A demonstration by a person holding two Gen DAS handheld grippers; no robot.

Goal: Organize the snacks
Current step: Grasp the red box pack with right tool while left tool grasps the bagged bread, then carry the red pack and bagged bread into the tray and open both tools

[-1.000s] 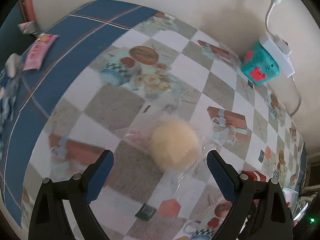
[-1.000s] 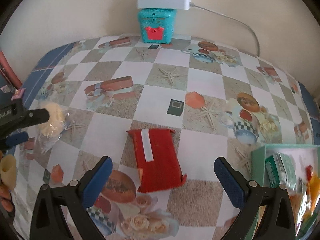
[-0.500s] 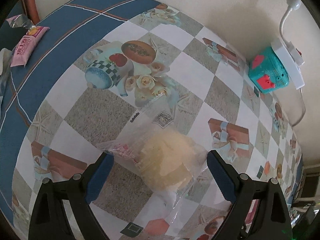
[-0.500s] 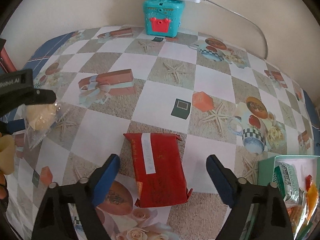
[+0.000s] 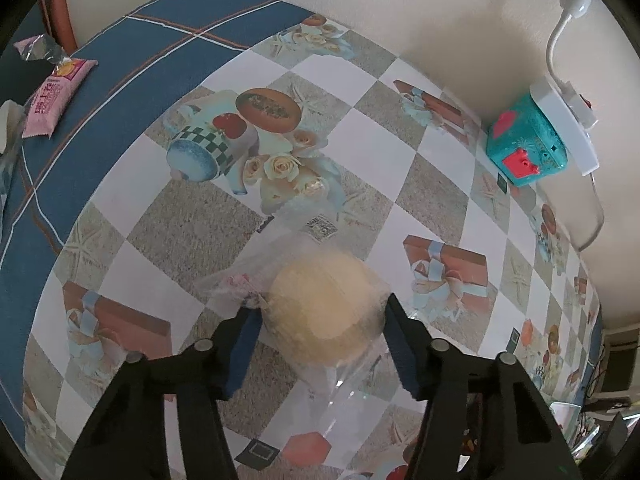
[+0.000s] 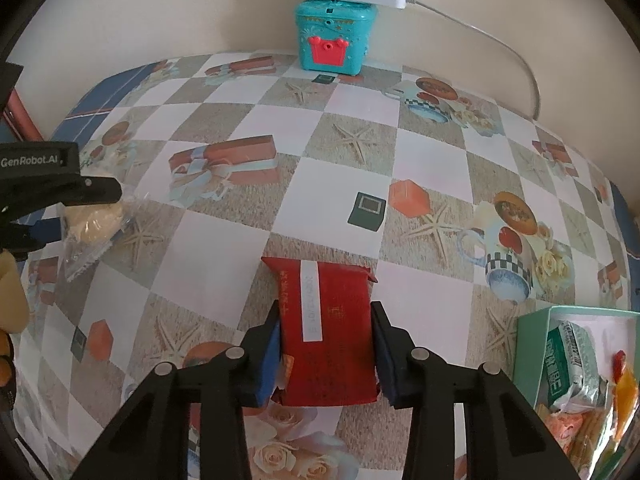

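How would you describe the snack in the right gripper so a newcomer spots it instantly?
On the checkered tablecloth, left of the green box of snacks, the right gripper has just closed on a red packet. It is flat, rectangular and opaque with a white label strip, unlike the round pale bun in clear wrap.

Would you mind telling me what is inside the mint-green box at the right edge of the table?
The mint-green box holds a green-and-silver foil packet and orange and red wrappers. Anything beneath them is covered, and the box's right side runs out of view.
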